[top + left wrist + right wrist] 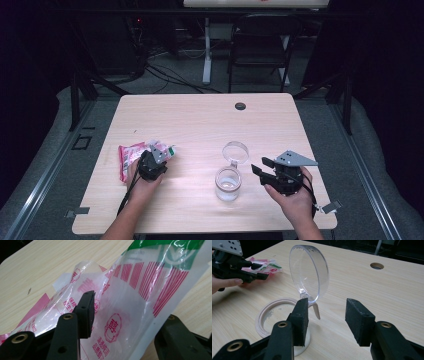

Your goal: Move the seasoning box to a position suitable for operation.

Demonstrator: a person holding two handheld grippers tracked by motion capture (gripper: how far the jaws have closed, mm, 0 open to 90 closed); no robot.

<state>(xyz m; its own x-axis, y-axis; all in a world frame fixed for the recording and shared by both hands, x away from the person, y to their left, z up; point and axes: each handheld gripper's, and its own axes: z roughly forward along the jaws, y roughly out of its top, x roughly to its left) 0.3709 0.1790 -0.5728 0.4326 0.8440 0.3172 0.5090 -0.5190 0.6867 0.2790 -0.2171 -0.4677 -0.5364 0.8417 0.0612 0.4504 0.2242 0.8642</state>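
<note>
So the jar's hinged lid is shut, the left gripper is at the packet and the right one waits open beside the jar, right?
Not quite: the lid stands open, tilted up off the jar, as the right gripper view shows. The left gripper is at the packet; the right gripper waits open.

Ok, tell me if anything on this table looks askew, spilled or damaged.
Nothing spilled or broken. The plastic bag lies crumpled at the table's left, with the left gripper around it. The clear jar stands upright, its hinged lid tipped open, seemingly on purpose. The right gripper is open.
</note>
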